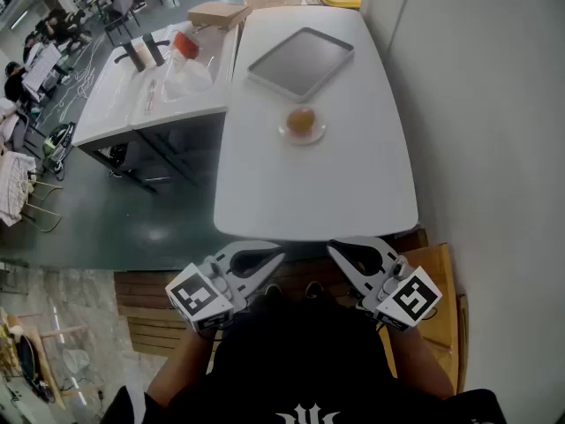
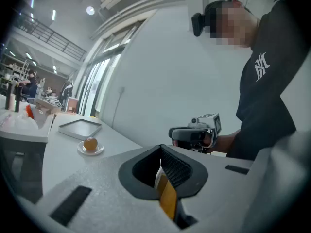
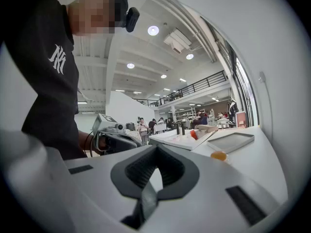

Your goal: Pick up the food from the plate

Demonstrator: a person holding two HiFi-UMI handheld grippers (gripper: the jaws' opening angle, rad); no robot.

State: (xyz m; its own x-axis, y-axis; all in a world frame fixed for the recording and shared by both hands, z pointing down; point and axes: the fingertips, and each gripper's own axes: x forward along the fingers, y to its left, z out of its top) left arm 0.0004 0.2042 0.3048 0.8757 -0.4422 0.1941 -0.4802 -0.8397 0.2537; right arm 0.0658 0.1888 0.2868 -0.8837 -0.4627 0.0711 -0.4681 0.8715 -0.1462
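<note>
A round orange piece of food [image 1: 301,119] sits on a small clear plate [image 1: 284,133] in the middle of the white table [image 1: 309,188]. In the left gripper view the food [image 2: 90,143] is far off to the left, and in the right gripper view the food [image 3: 219,155] is far off to the right. Both grippers are held close to the person's body, short of the table's near edge. My left gripper [image 1: 267,260] [image 2: 164,191] has its jaws together and holds nothing. My right gripper [image 1: 346,255] [image 3: 147,194] is shut and empty too.
A grey tray [image 1: 300,62] lies just beyond the plate. A second white table [image 1: 132,104] at the left carries a plastic bag with something red [image 1: 184,44] and two dark bottles [image 1: 141,53]. A white wall runs along the right. A wooden bench [image 1: 439,276] is beneath me.
</note>
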